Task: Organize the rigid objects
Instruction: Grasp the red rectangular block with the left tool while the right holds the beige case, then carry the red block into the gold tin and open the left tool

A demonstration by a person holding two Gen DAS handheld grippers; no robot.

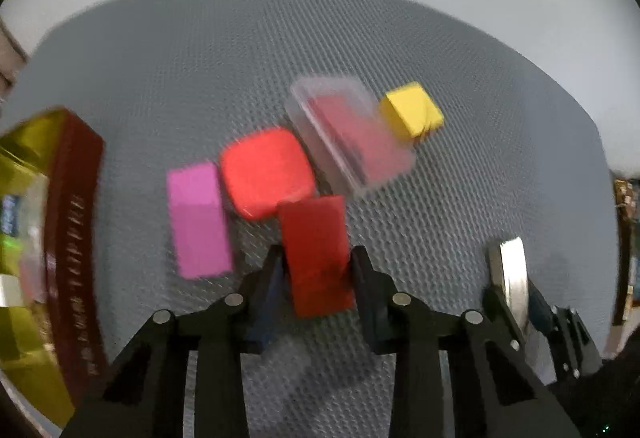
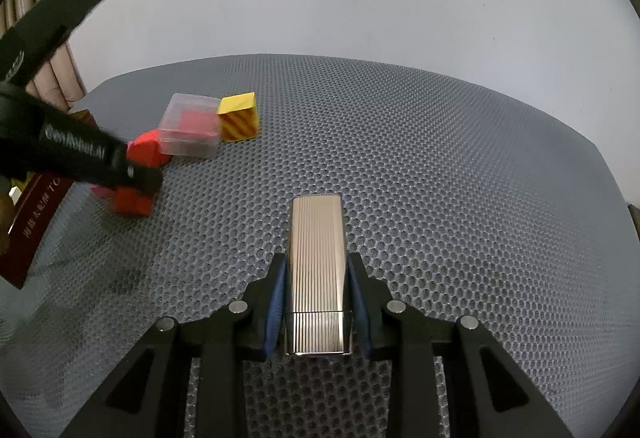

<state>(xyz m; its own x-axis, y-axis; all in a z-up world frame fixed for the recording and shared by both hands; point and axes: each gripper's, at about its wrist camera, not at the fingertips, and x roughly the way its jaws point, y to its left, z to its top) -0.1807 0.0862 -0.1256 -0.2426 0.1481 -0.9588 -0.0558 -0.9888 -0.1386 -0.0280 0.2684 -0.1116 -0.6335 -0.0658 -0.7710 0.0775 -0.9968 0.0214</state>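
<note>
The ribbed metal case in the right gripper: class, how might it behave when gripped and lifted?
The metal case looks rigid, so it probably won't flex. Its polished sides may slip between the right gripper's pads. Being metal, it is likely heavy for its size.

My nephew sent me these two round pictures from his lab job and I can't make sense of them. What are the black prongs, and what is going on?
Each picture comes from a fisheye camera on a hand-held two-finger tool, looking along its fingers; a person holds one in each hand. The left tool is shut on a dark red block. The right tool is shut on a ribbed silver metal case. On the grey honeycomb mat lie a pink block, a rounded red block, a clear plastic box and a yellow cube. A maroon-and-gold box sits at the left.
</note>
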